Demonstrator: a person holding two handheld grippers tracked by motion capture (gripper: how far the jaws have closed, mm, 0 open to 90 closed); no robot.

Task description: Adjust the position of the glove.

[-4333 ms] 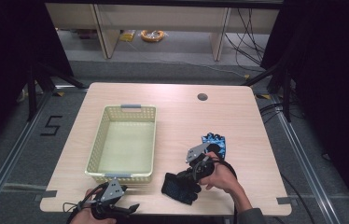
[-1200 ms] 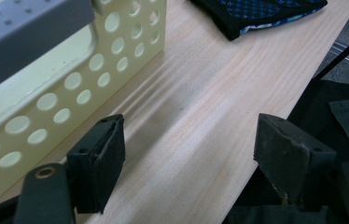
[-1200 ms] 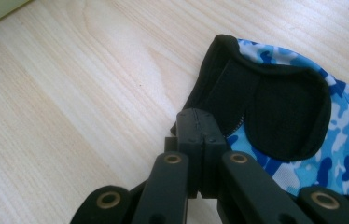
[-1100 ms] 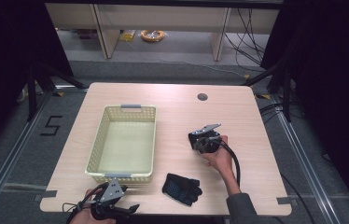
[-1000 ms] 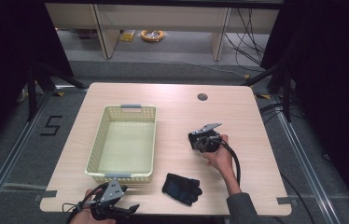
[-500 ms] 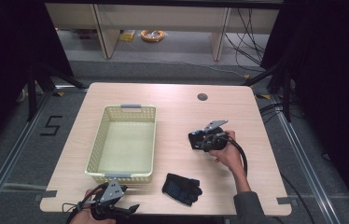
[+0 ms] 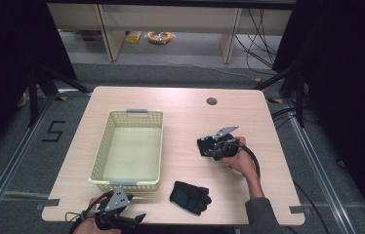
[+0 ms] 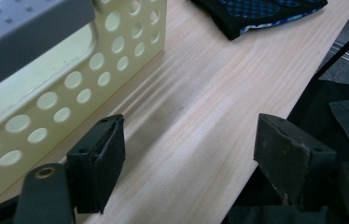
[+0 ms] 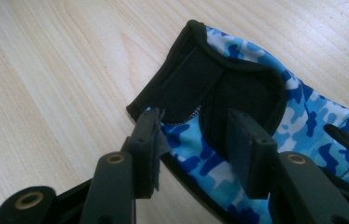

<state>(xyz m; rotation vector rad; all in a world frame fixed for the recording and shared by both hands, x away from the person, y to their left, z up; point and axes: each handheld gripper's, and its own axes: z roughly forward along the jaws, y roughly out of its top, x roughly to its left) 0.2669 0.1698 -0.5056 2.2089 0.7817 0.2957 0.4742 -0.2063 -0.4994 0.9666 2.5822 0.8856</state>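
Observation:
A blue camouflage glove with a black wrist strap lies flat on the wooden table. My right gripper hovers right over its cuff, right of the table's middle. Its jaws have just been opening and now stand apart on either side of the strap, pads not pressing. A black glove lies near the front edge, also in the left gripper view. My left gripper rests at the front edge beside the yellow perforated basket, open with bare wood between its jaws.
The basket wall stands close on the left of the left gripper's jaws. A dark round hole sits in the table's far side. The right gripper's cable loops over the person's hand. Dark floor and shelving lie beyond the table.
The right gripper has left the black glove at the front and come over the blue glove, edging slightly right in the last second. The left gripper has stayed put.

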